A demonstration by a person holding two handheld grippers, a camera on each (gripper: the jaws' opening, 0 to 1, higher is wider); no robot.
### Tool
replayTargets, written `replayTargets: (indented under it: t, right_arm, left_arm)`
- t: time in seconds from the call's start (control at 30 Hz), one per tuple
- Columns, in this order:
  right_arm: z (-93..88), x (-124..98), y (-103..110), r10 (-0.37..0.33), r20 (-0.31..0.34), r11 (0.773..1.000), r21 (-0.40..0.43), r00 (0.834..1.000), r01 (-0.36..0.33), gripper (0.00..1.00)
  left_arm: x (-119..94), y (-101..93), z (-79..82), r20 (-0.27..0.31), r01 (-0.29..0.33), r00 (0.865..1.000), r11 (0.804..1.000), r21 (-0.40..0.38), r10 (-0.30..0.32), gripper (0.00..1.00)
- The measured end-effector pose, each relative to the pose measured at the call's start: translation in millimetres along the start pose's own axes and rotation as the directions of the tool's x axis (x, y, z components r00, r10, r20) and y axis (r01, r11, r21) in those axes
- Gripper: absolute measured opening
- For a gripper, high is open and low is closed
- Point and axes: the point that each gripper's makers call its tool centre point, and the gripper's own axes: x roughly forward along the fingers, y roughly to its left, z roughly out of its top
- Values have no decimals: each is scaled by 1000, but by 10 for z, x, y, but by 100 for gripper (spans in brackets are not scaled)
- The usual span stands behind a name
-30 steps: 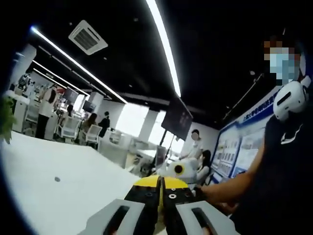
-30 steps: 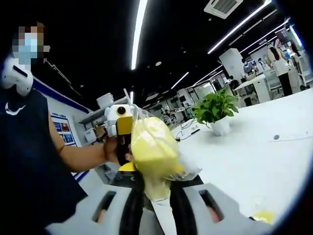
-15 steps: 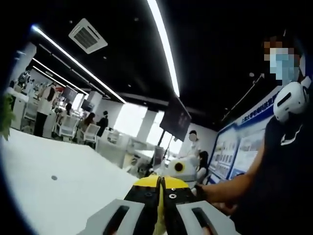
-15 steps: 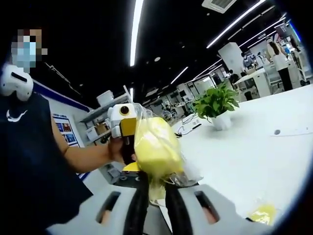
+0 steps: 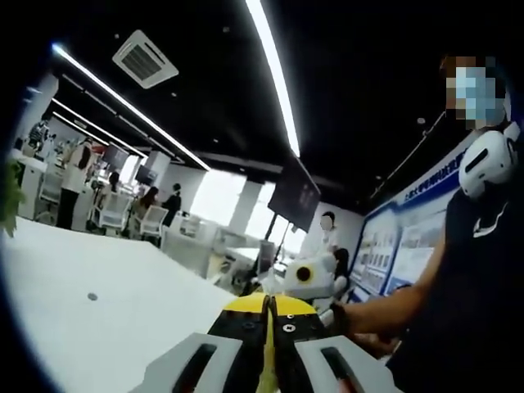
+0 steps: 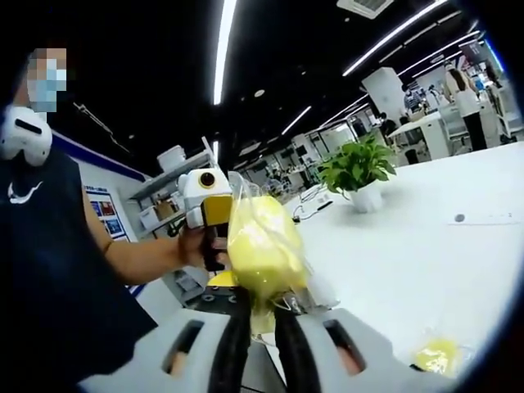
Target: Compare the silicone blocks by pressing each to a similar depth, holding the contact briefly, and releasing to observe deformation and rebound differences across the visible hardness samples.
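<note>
A yellow silicone block [image 6: 260, 246], wrapped in clear plastic, stands lifted off the white worktop [image 6: 426, 270] with its long axis running straight up out of my right claw [image 6: 260, 321], whose jaws are closed hard on its lower end. In the left gripper view my left claw [image 5: 268, 332] has its jaws drawn together with a thin yellow edge showing in the seam, though I cannot tell what that edge belongs to. The block sits dead ahead of the right claw and between the two; in the right gripper view the left claw rides just behind it in the person's hand [image 6: 196, 246], forearm level. A second yellow block in plastic [image 6: 436, 357] lies on the worktop, low at right.
</note>
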Motion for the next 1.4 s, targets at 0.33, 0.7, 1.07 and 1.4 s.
replayTargets:
  t: [0.33,0.7,1.07,1.4]
  right_arm:
    - [-34,1,-31,-4,-9,1000,-27,1000,4,6]
    - [-59,34,-95,-19,-12,999,-27,1000,19,7]
    - [-136,24,-138,-30,-2,999,-32,1000,30,8]
    - [-92,6,-154,-42,24,997,-66,999,43,11]
  left_arm:
    - [-10,14,-40,18,-14,1000,1000,19,13,0]
    - [-27,81,-68,6,-37,999,999,17,37,0]
    - [-28,89,-141,-15,-54,998,998,15,54,0]
    - [-10,51,-118,-2,-55,998,997,47,55,0]
